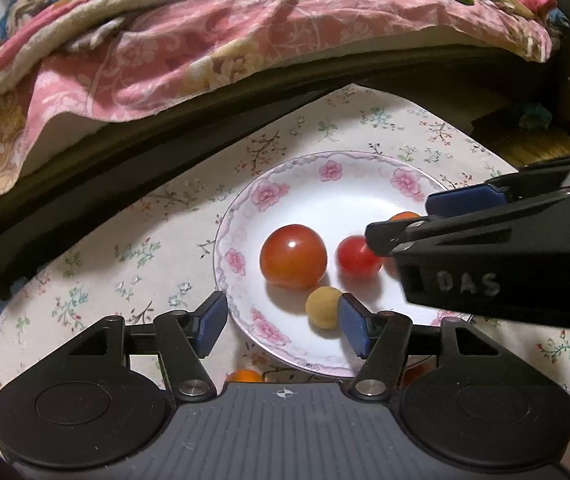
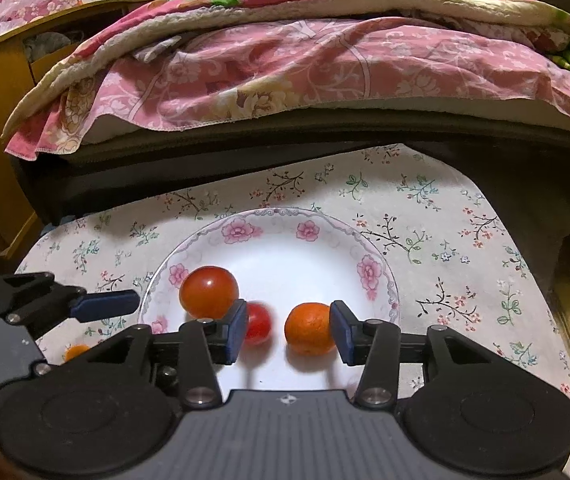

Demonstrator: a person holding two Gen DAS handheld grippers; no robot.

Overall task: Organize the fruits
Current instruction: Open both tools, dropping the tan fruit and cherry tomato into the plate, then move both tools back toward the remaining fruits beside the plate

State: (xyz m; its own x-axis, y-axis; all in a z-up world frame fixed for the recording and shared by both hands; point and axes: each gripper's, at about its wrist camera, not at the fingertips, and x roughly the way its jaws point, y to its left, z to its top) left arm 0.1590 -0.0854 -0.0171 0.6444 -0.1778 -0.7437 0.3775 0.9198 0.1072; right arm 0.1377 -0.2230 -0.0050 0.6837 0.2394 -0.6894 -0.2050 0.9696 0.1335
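The right tongs (image 2: 285, 330) stand apart around a small orange (image 2: 309, 328) on the flowered plate (image 2: 377, 276), likely a release: lift straight up without nudging it. The left tongs (image 1: 281, 324), also apart and empty, hover at the plate's near rim beside a small yellow fruit (image 1: 324, 307).

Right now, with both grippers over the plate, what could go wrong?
1. The small red tomato looks blurred, likely rolling; it may bump the orange.
2. The left gripper and right gripper hang close together and could collide.
3. The yellow fruit sits near the plate rim and could be nudged off.
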